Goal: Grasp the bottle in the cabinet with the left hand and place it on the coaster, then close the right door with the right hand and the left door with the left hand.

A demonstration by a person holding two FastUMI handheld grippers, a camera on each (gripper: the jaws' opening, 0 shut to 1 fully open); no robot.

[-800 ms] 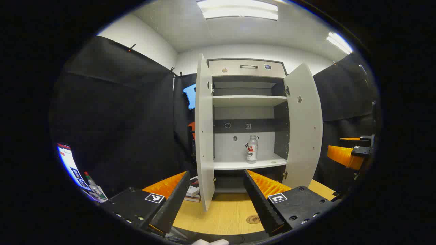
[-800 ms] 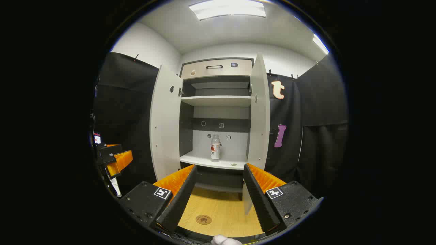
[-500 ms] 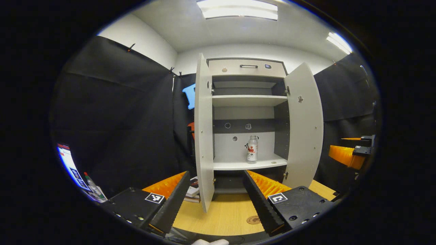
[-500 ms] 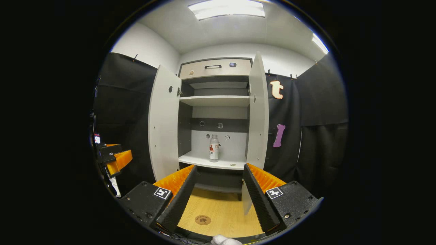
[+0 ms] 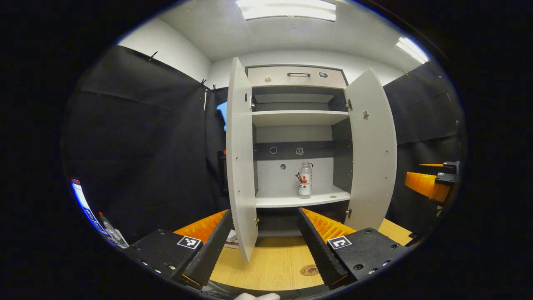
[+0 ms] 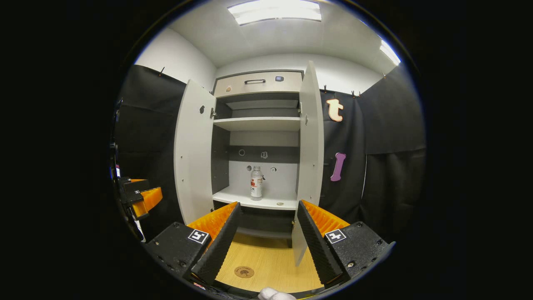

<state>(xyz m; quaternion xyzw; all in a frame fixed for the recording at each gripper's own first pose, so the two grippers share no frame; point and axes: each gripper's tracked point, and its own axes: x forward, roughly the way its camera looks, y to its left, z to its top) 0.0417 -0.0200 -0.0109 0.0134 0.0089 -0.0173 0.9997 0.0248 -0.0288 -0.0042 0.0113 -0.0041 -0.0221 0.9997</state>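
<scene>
The cabinet (image 5: 297, 79) stands ahead of me on the wooden table (image 5: 275, 262), both doors swung wide. Taking it from the left: the left door (image 5: 239, 158) juts toward me edge-on, and beyond it the cabinet's upper shelf (image 5: 297, 118) lies bare. On the lower shelf (image 5: 300, 201) the bottle (image 5: 305, 180) stands upright, a little right of the shelf's middle and near the back panel, with a small round thing (image 5: 332, 197) lying on the same shelf to its right. The right door (image 5: 370, 150) hangs open past that. In front of the cabinet, the coaster (image 5: 310, 270) lies flat on the table with nothing on it.

My left gripper (image 5: 266, 246) is held level before the cabinet, pointing at the lower shelf, its fingers spread wide around nothing. My right gripper (image 6: 266, 241) hovers to the right of it, likewise aimed into the cabinet, fingers parted and carrying nothing; in the right gripper view the bottle (image 6: 256, 183) sits between the two doors, well apart from both grippers.
</scene>
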